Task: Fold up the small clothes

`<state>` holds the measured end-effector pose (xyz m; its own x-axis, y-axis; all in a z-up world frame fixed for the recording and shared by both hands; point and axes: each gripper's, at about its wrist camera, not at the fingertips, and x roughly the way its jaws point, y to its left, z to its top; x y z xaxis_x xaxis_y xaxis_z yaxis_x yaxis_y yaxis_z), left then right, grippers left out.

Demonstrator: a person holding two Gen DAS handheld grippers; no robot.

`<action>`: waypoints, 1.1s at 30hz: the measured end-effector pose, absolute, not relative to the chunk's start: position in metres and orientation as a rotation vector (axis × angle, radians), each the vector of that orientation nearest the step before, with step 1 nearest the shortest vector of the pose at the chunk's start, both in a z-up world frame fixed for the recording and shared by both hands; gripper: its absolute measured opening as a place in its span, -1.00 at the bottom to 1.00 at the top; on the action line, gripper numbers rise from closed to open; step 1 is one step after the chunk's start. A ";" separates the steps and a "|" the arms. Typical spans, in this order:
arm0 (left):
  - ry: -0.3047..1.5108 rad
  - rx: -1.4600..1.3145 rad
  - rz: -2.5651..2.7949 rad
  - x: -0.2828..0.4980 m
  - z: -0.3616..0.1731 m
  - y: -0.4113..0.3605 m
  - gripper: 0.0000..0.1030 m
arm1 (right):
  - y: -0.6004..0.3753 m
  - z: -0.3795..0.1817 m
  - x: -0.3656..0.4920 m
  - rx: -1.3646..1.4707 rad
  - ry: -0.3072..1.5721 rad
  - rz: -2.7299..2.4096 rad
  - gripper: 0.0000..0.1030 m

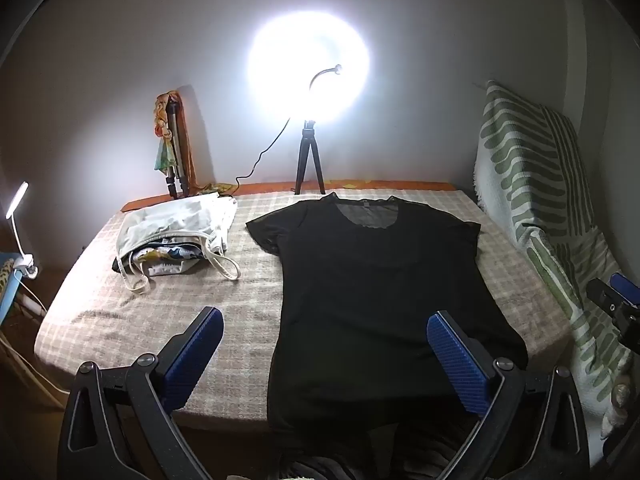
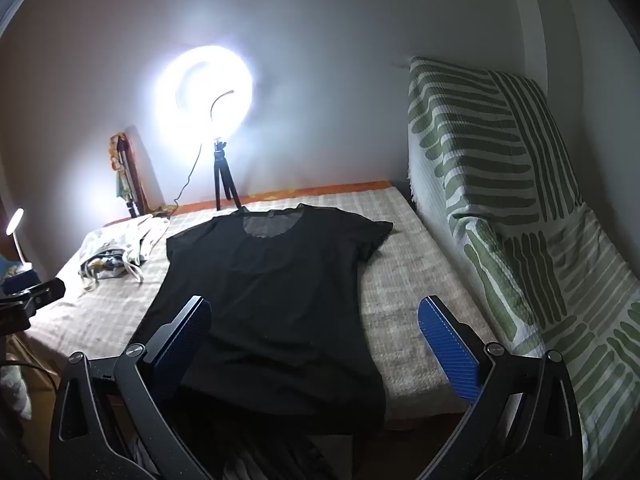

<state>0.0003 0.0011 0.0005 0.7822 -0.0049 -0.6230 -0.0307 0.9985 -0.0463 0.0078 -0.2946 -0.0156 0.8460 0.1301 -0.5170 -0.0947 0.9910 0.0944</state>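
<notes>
Bedding in a pale check covers the bed (image 1: 100, 320) in the left wrist view, and a black T-shirt (image 1: 376, 292) lies flat on it, neckline toward the far wall and hem hanging over the near edge. To its left, well apart, sits a white bag (image 1: 176, 232) with its mouth gaping toward the camera; printed fabric in yellow and blue shows inside, though what the pieces are cannot be made out. The left gripper (image 1: 324, 356) is spread wide and empty, one blue pad over bare bedding, the other over the shirt's lower right side; whether that pad touches the cloth cannot be told. A ring light (image 1: 308, 68) on a small tripod glares at the far edge and washes out the wall around it. Part of the right gripper (image 1: 616, 304) is cut off at the right border.

In the right wrist view the T-shirt (image 2: 272, 292) fills the middle of the bed (image 2: 408, 292), sleeves spread. The right gripper (image 2: 314, 344) is likewise released and holds nothing, its left pad over the shirt's lower edge, its right pad over bedding. The bag (image 2: 116, 248) lies far left, its contents dim. A green-striped blanket (image 2: 512, 208) drapes the right side.
</notes>
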 end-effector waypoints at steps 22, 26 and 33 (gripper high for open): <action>0.647 -0.029 0.033 -0.007 0.011 -0.006 0.99 | -0.288 -0.008 0.005 0.060 0.531 0.109 0.99; 0.646 -0.029 0.031 -0.008 0.010 -0.004 0.99 | -0.287 -0.006 0.004 0.060 0.519 0.098 0.99; 0.645 -0.035 0.040 -0.007 0.009 -0.003 0.99 | -0.287 -0.007 0.005 0.059 0.518 0.083 0.99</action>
